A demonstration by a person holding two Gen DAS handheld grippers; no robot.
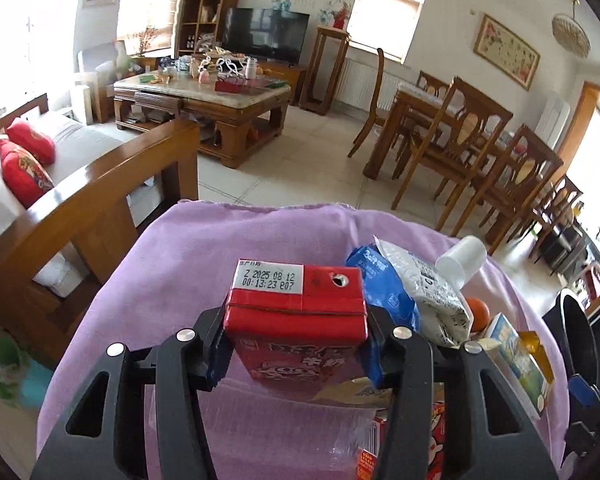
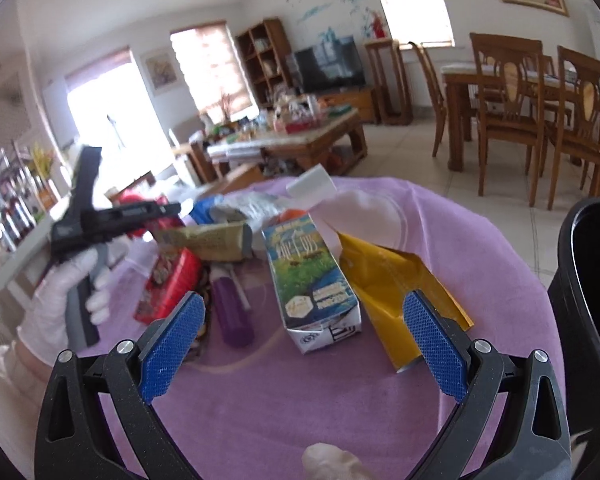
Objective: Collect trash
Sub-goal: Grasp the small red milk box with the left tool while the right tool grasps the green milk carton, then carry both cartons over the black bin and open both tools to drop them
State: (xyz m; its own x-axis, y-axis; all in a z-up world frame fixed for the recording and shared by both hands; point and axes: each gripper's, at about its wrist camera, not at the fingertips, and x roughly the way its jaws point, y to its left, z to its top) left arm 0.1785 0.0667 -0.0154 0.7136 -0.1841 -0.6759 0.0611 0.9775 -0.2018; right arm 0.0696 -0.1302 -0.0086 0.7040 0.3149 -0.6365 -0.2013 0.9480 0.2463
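- The left hand-held gripper point(image 1: 296, 354) clamps a red drink carton point(image 1: 296, 320) between its blue pads, upright above the purple-covered worktop point(image 1: 204, 248); the carton top has a punched straw hole and a printed stamp reading "Z 2025 08 12 00:13:23 e07".
- Right of that carton, in the left wrist view, lie a blue wrapper point(image 1: 384, 284), a white-grey printed pouch point(image 1: 432, 300) and a tipped white plastic cup point(image 1: 462, 260), with an orange ball-like thing point(image 1: 478, 312) just behind the pouch.
- The right hand-held gripper point(image 2: 304, 346) stands wide open and holds nothing, low over the worktop.
- Between its blue pads point(image 2: 174, 346), farther off, lies a blue-green milk carton point(image 2: 310, 276); its writing is too blurred to read.
- A purple tube point(image 2: 232, 312) lies left of that carton and an open yellow foil bag point(image 2: 392, 292) touches its right side.
- A black bin point(image 2: 592, 292) stands at the far right, beside the worktop.
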